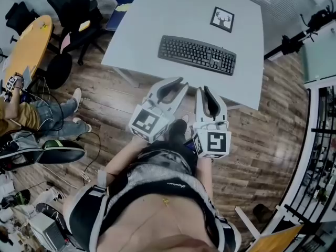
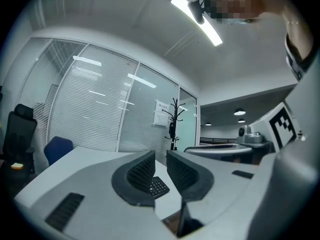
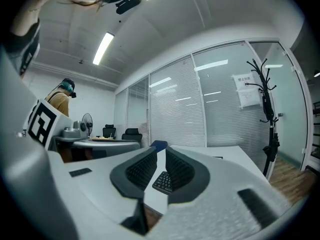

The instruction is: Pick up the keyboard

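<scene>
**A:** Person's torso (image 1: 157, 185) is filling six o'clock. What is hanging just beyond it?

**B:** At eleven o'clock, the left gripper (image 1: 176, 82) is pointing at the table, jaws standing slightly apart and gripping nothing. At one o'clock, the right gripper (image 1: 209, 89) is doing likewise.

**A:** And the keyboard (image 1: 197, 54)?

**B:** It is lying flat on the white table (image 1: 152, 14) at twelve o'clock, well apart from both grippers.

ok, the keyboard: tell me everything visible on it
The keyboard is black, plastic-looking, full-width with a number pad at one end. It lies flat, keys up, slightly askew on the white table, near its front edge. Nothing rests on it; the left gripper and right gripper hang short of it, untouching.
</scene>
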`<state>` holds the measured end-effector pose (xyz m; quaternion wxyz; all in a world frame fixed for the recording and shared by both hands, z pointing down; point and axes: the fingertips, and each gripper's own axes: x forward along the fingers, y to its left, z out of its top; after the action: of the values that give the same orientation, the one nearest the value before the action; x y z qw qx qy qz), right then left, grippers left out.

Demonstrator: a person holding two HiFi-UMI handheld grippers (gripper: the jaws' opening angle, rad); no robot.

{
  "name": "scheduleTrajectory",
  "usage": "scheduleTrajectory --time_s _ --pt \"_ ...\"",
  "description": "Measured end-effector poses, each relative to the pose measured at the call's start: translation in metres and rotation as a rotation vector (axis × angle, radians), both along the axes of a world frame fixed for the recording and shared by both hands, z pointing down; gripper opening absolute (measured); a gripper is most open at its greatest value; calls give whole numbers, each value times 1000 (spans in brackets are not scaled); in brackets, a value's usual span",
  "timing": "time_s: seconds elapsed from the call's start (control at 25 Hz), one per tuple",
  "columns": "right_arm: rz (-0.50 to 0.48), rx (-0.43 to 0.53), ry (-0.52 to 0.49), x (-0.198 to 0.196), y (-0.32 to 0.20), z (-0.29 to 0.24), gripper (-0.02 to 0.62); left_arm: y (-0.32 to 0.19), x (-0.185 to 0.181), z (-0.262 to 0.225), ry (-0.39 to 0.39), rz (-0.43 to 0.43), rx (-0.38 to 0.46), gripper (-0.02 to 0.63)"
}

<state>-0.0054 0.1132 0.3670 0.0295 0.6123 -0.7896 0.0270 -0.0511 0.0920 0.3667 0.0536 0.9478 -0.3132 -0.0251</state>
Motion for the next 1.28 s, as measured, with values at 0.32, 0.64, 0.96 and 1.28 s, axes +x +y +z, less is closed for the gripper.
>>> scheduleTrajectory --time_s 0.32,0.64,0.96,1.28 --pt "-28 -19 -12 21 -48 1 54 -46 21 -1 -11 -27 -20 49" --pt "-67 -9 -3 39 -85 -7 54 -79 40 -7 -10 -53 -16 49" --pt "-86 -10 10 67 -113 -7 54 -106 67 -8 4 -53 -21 49" --pt "-141 -19 25 88 -138 -2 54 -131 85 -3 -9 -99 -30 49"
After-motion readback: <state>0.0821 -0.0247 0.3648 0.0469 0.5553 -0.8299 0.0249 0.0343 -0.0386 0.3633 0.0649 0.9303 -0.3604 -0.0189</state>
